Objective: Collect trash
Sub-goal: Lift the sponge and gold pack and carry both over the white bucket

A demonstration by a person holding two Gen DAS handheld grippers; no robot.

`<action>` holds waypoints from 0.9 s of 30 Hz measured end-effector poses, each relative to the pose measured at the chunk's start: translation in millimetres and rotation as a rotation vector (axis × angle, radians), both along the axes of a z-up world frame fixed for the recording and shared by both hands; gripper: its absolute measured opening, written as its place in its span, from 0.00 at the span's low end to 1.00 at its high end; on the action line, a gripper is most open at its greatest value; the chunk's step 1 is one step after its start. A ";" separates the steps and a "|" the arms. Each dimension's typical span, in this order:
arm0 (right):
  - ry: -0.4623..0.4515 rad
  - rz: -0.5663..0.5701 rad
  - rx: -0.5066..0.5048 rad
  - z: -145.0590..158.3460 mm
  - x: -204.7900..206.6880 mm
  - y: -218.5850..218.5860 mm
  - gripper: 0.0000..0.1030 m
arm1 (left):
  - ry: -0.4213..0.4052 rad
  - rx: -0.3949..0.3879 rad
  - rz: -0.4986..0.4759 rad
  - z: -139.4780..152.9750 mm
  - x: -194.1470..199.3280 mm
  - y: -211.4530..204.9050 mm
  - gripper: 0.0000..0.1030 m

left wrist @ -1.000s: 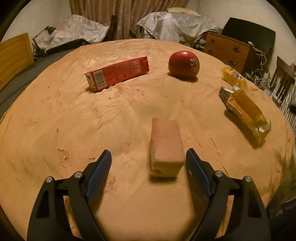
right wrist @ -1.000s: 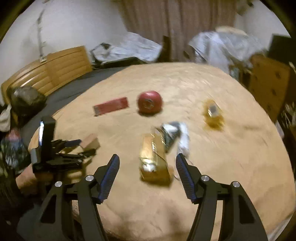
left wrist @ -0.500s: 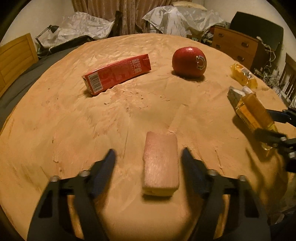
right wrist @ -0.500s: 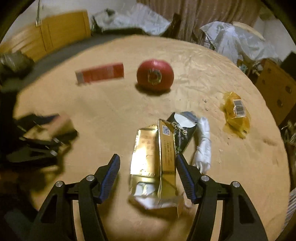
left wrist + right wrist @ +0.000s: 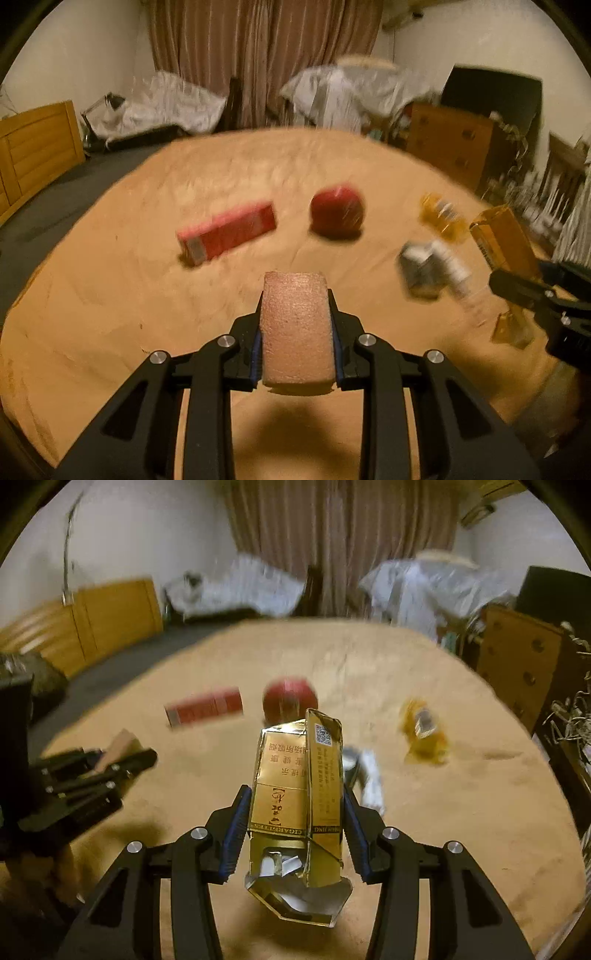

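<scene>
In my left wrist view the left gripper [image 5: 295,332] is pinching a pinkish sponge block [image 5: 295,328] from both sides, low in the centre of the frame. The block's long axis runs straight away from me along the fingers, its far end pointing toward the top of the frame, and it hangs clear of the tan blanket [image 5: 110,314] with a shadow under it.

In my right wrist view the right gripper [image 5: 295,834] has its jaws closing on a crushed gold cigarette pack [image 5: 299,797], the blue pads touching its two sides. The pack's long axis also runs away from me, its torn open end toward the bottom of the frame and the end with the printed code pointing up.

Lying on the blanket, blurred, are a red carton [image 5: 227,232] left of centre with its long axis slanting up to the right, a red ball [image 5: 337,214] beside it, a yellow wrapper [image 5: 424,734] at the right, and a crumpled silver and white wrapper [image 5: 432,266] near the pack.
</scene>
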State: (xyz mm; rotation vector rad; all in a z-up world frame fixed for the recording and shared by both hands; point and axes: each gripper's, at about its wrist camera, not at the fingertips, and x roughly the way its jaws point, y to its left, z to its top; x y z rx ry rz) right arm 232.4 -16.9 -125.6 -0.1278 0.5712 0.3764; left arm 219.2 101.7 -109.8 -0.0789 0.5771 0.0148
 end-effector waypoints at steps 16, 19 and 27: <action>-0.225 -0.040 0.060 68.2 -79.9 -15.1 0.48 | -0.194 0.015 -0.036 75.4 -53.8 -52.3 0.25; -0.222 -0.051 0.066 73.3 -84.9 -24.9 0.48 | -0.191 0.015 -0.049 76.3 -50.4 -56.6 0.25; -0.237 -0.141 0.048 99.1 -97.5 -80.9 0.48 | -0.204 0.001 -0.128 92.1 -38.0 -95.6 0.25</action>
